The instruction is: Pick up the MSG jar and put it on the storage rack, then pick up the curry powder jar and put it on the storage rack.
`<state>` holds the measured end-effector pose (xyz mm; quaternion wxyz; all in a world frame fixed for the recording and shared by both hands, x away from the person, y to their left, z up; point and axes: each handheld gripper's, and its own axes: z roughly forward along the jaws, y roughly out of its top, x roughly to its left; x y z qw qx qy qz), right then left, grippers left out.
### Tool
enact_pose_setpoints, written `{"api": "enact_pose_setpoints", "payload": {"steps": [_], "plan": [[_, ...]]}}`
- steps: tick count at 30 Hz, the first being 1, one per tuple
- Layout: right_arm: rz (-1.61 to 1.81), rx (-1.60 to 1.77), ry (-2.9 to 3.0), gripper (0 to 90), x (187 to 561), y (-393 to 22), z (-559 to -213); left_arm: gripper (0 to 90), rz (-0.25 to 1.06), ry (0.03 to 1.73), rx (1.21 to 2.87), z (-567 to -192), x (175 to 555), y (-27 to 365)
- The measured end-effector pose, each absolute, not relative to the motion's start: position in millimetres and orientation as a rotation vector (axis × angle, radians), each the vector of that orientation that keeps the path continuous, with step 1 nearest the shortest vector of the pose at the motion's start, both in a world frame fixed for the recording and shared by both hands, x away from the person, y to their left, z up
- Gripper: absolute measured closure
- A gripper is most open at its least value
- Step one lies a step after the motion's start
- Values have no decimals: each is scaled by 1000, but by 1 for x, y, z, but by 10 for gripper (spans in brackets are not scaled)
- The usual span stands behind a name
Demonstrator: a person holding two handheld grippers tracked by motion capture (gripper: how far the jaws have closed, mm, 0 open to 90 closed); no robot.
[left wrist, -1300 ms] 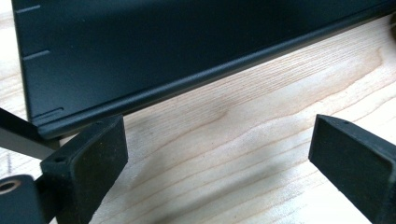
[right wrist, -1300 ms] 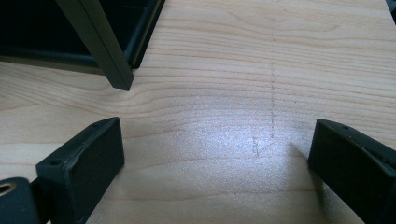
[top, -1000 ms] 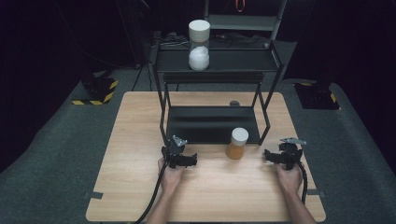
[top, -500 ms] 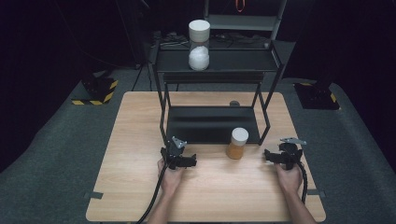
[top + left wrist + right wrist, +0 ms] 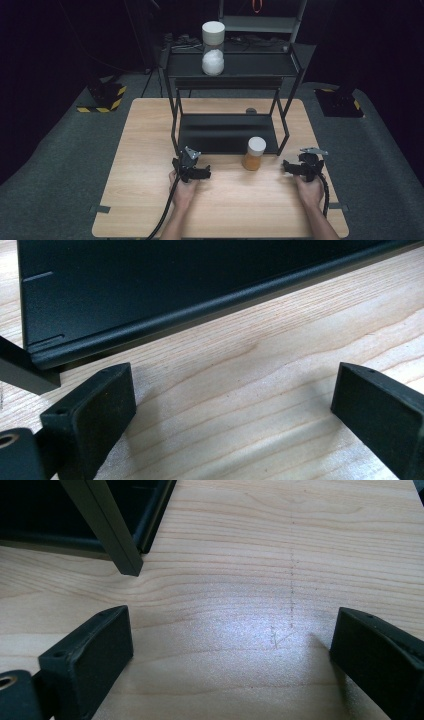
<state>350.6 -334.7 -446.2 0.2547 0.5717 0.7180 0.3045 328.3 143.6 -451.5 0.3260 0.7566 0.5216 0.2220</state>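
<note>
Left gripper (image 5: 206, 173): low over the wooden worktop (image 5: 145, 150), fingers apart, nothing between them.
Right gripper (image 5: 286, 166): near the worktop's right edge, fingers apart, nothing between them.
Orange jar (image 5: 254, 154): upright with a white lid, between the grippers, just before the black rack (image 5: 227, 132).

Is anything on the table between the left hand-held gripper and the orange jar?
No. In the high view, bare wood separates the left hand-held gripper from the orange jar; the black shelf base sits just behind that stretch.
</note>
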Motion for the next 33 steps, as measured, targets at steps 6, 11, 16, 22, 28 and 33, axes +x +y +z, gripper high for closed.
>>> {"api": "enact_pose_setpoints", "payload": {"steps": [6,11,16,22,28,33], "plan": [[827,1553,1950,25,351,-335,-446,39,582,1367,1982,-452,328,144],[826,1554,1950,26,351,-335,-446,39,582,1367,1983,-451,328,144],[822,1569,1986,44,353,-336,-440,39,582,1367,1983,-451,328,144],[895,1527,2004,39,342,-338,-441,39,582,1367,1983,-451,328,144],[937,1457,2050,36,330,-336,-442,39,582,1367,1982,-452,328,143],[947,1392,2100,35,321,-329,-442,39,583,1367,1983,-452,328,143]]}}
